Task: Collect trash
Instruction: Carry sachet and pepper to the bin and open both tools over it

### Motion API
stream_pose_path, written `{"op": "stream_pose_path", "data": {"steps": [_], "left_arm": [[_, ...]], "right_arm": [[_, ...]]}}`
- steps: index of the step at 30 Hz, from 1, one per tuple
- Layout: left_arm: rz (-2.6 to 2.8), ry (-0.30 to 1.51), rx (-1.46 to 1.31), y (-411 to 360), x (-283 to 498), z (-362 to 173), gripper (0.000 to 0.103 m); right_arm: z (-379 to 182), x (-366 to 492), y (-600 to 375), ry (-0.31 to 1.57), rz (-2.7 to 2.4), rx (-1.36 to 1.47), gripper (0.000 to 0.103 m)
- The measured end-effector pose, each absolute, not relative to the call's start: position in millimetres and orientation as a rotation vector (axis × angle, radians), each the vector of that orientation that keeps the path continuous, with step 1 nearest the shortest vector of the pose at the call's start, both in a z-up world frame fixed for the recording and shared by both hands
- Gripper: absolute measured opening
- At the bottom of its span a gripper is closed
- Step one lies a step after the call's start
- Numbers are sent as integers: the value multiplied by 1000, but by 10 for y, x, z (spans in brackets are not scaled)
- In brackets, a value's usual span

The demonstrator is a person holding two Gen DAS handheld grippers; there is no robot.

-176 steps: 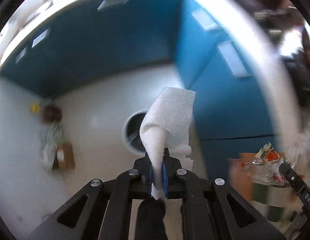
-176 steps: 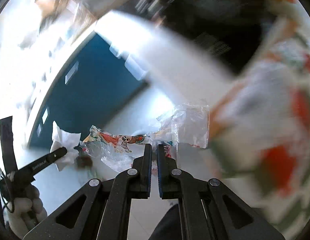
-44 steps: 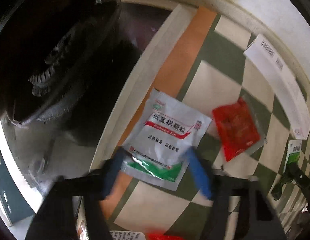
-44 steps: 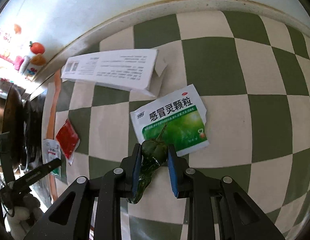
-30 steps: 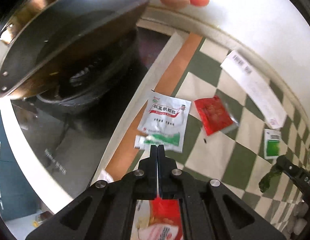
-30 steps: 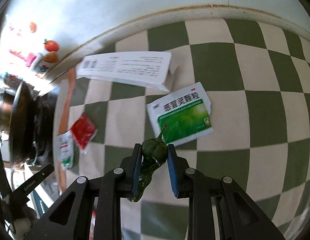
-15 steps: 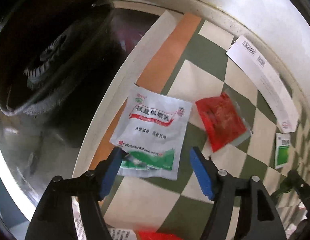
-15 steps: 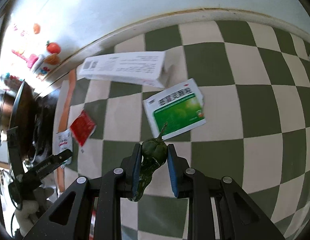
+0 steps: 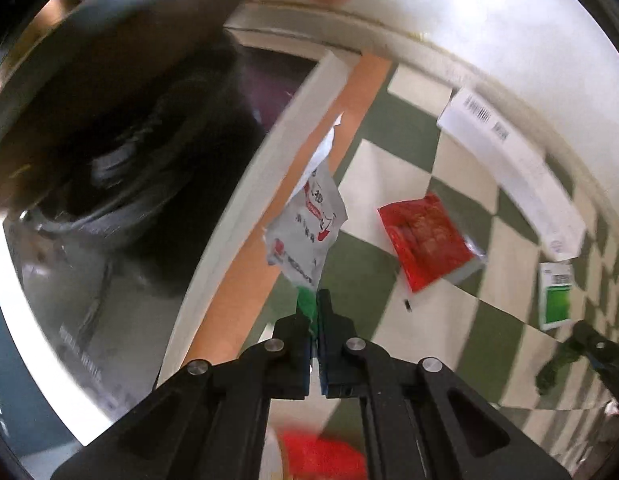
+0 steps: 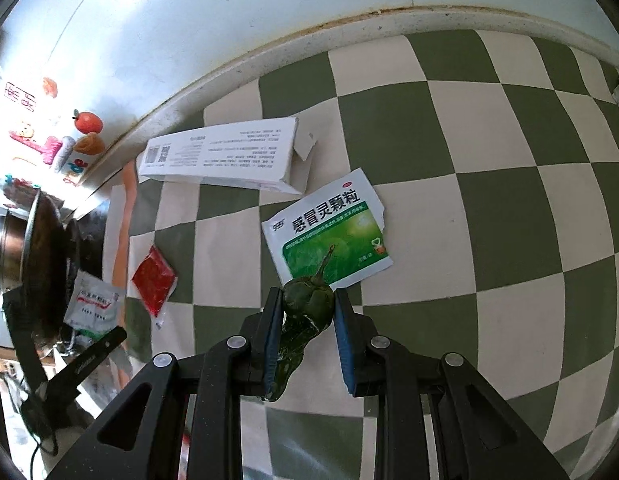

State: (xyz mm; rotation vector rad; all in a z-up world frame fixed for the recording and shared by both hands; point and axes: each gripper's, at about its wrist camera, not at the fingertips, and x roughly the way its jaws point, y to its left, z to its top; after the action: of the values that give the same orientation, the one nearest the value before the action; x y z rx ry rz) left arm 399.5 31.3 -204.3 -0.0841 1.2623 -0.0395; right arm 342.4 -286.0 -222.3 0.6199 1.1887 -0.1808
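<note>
— What have I got? 
— My left claw [image 9: 314,312] pinches a white sachet [image 9: 309,228] by its green end, hanging crumpled above the checked cloth [image 10: 489,208]; my right claw [image 10: 305,312] grips a wrinkled green pepper [image 10: 305,308], stem forward.

Green-and-cream checkered countertop [image 10: 509,128], meeting the wall at its far edge. Lying flat on it: a white printed carton [image 10: 217,158], a green-and-white medicine sachet [image 10: 329,228] just beside the carton, and a red sachet [image 10: 153,280] further left.

right gripper [image 10: 305,312] pinching green pepper [image 10: 305,312], green sachet [image 10: 329,236] beyond
</note>
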Motion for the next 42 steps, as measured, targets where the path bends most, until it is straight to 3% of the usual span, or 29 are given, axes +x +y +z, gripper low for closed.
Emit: {"op": "stream_pose_path", "data": {"steps": [7,17,21,27,34,38,42], "left_arm": [[5,1166,-176,751,3266,-1519,0],[254,1125,-382,2481,1668,-1506,0],[356,1150,-510,3303,973,-1851,0],[471,1254,-725,4395,157,-3237,0],[478,1347,-941,5184,-293,-5355,1],[447,1377,-1011,5428,-380,-6284,1],[429,1435,-986,5576,-364,-6985,3]], "right_arm": [[-1967,3255,-2320,1217,-10,574,26],[-1734,2682,-97,1300,419,357,26],[-1950,2221,1005,1352,581,241,26],[-3050,1503,2416,1402,674,37,26],[-5308,1013,3298,1553,657,-27,26],[-6567,860,3605,1640,680,-19,26],[-7390,789,3815,1686,722,-63,26]]}}
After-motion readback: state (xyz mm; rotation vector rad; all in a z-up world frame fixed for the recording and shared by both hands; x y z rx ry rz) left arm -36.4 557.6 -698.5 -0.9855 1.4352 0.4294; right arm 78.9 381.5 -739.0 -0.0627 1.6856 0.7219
